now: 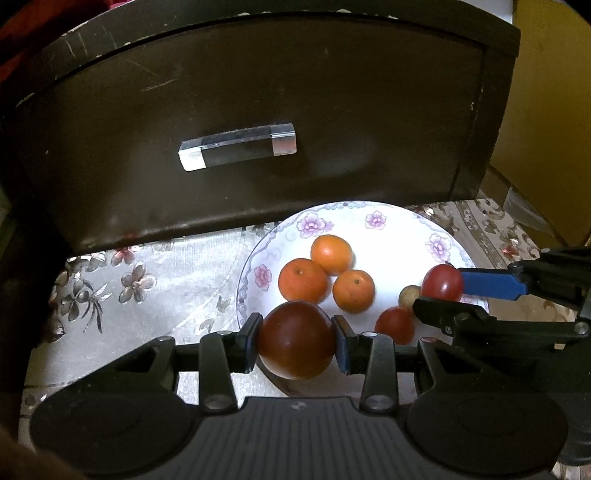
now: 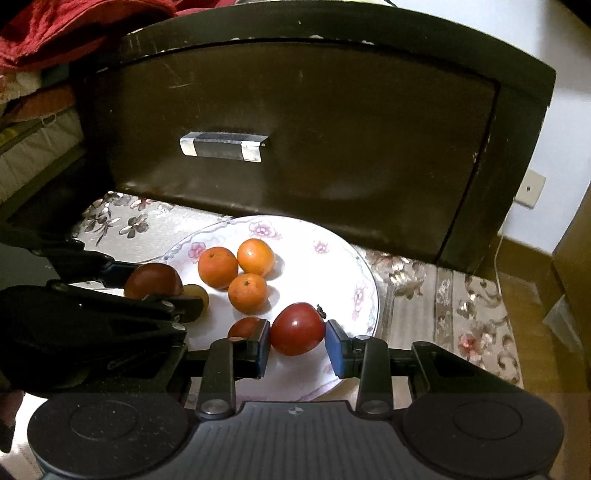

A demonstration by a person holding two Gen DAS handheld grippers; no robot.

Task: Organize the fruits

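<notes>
A white floral plate holds three oranges, a small tan fruit and a small red tomato. My left gripper is shut on a large dark red tomato over the plate's near left rim. My right gripper has its jaws on both sides of another red tomato at the plate's right part; a thin gap shows at its right pad.
A dark brown drawer front with a clear bar handle stands right behind the plate. A flowered cloth covers the surface. Red fabric lies at the far left.
</notes>
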